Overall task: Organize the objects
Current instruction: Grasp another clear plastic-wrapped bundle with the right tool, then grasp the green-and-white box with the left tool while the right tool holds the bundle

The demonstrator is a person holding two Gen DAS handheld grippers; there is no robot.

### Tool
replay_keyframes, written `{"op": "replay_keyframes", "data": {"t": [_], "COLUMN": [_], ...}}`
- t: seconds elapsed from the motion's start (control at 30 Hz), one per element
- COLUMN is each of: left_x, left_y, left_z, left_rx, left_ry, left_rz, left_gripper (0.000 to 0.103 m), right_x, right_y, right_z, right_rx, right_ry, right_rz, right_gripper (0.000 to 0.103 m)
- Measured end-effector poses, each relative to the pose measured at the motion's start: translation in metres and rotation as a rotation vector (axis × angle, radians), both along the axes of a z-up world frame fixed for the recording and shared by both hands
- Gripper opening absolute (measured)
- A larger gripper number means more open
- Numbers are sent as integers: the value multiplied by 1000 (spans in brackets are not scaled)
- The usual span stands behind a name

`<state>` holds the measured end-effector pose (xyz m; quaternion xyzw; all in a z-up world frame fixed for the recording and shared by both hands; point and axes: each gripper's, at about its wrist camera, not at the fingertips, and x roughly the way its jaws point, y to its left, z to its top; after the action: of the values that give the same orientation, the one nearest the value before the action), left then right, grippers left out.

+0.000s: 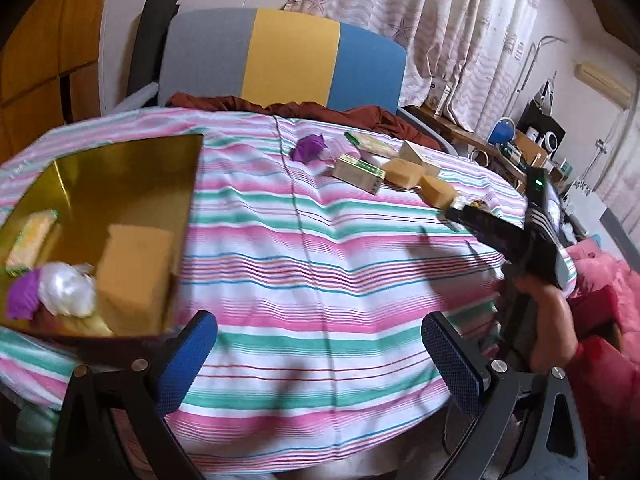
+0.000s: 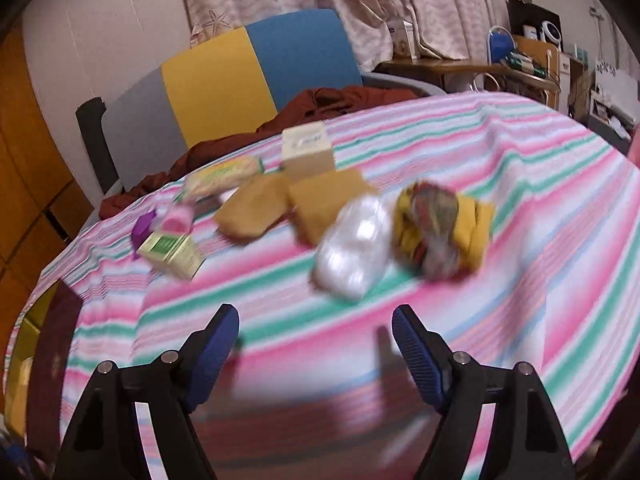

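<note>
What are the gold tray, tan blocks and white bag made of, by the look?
Gold tray: glossy metallic card or foil, likely; it mirrors what lies in it.
Tan blocks: matte, porous-looking, soft edges; probably sponge or foam, though blur leaves it open.
White bag: thin clear-white plastic film, shiny and crinkled.
Both grippers are open, holding nothing.

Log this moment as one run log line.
left claw: open, empty | right claw: open, empty | gold box: partly filled | loose items: on striped cloth
</note>
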<state>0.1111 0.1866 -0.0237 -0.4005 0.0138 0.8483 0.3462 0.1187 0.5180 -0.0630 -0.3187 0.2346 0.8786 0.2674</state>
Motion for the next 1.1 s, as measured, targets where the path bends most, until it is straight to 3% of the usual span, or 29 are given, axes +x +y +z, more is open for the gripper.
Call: {"op": "replay_keyframes", "data": {"t": [0.2,0.27,0.33,0.57,0.83,1.1], "left_x": [4,2,-1,-16,-39,-104], "left_y": [13,13,14,33,77,146], "left_z": [-7,-8,-9,-12,-11,-6], "left_rx": [-26,-36,-41,-64,-69,-31], "left_ry": [-24,-24,-30,-48,-87,-175], "left_rz": [1,10,16,36,49,167], "left_gripper": [103,103,103,103,103,103], "right_x": [-13,-16,-17,-8,-10,-8], "right_y": [34,34,35,30,-1,-2], "right_z": [-3,-6,-11,-17,-17,-19], "right_rx": [-53,-49,-61,-80,1,-9], "right_ry": [32,33,25,69,58,84], "right_rz": [-39,-30,-27,-17,116,136], "right_gripper": [73,65,47,42,40,40]}}
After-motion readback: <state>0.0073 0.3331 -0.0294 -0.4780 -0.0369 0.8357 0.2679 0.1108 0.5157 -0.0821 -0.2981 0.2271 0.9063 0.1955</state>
